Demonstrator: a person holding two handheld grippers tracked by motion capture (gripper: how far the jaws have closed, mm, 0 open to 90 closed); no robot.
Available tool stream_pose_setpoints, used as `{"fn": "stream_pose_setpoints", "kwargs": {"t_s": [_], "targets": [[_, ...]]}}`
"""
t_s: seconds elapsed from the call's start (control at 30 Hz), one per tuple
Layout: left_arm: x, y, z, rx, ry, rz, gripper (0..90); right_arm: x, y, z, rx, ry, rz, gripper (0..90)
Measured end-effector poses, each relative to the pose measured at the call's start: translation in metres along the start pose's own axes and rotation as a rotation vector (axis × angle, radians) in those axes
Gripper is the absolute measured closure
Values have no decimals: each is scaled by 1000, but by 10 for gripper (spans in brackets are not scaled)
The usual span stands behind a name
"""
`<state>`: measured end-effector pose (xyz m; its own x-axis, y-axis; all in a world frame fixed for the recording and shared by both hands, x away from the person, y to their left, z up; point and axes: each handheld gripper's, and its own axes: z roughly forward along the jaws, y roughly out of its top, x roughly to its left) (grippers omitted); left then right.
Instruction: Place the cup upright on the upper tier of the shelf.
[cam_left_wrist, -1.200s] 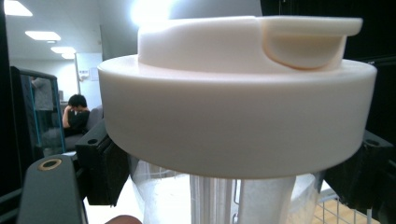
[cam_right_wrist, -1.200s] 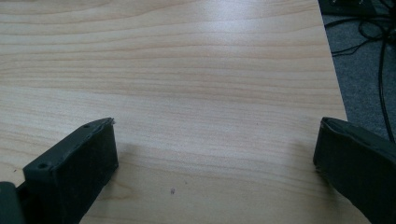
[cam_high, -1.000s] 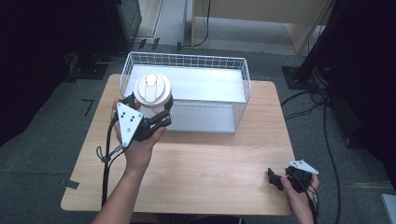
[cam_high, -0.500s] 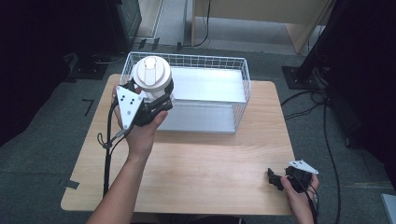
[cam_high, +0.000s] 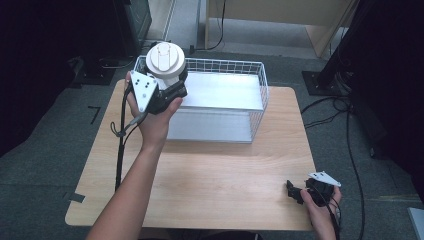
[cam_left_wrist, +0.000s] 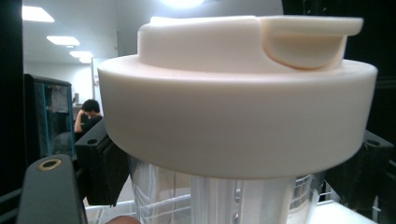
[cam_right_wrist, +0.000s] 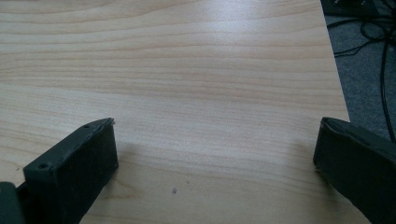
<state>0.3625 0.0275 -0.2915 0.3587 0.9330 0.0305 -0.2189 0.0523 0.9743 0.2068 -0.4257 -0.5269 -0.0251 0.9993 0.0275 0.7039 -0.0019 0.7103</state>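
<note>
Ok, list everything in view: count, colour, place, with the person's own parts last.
Clear plastic bottle with cream lid: one, held above the basket's far-left corner.
White wire basket: one, far half of the table, a pale panel inside.
Light wooden table: one, centre.
Black stands and cables: several, on the grey floor around.
Left gripper: black, jaws shut on the bottle below its lid.
Right gripper: black, jaws open, near-right table edge.
</note>
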Motion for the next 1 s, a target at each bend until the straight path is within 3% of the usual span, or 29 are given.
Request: {"fn": "stream_pose_setpoints", "kwargs": {"t_s": [0.23,0.8,1.0], "targets": [[4,-11,19,21,35,8,155,0,0,0,0,3,-1,0],[12,-18,42,80,-4,7,154,1,0,0,1,5,-4,0],[13,-16,48,115,24,-15,152,0,0,0,0,5,-6,0]]}}
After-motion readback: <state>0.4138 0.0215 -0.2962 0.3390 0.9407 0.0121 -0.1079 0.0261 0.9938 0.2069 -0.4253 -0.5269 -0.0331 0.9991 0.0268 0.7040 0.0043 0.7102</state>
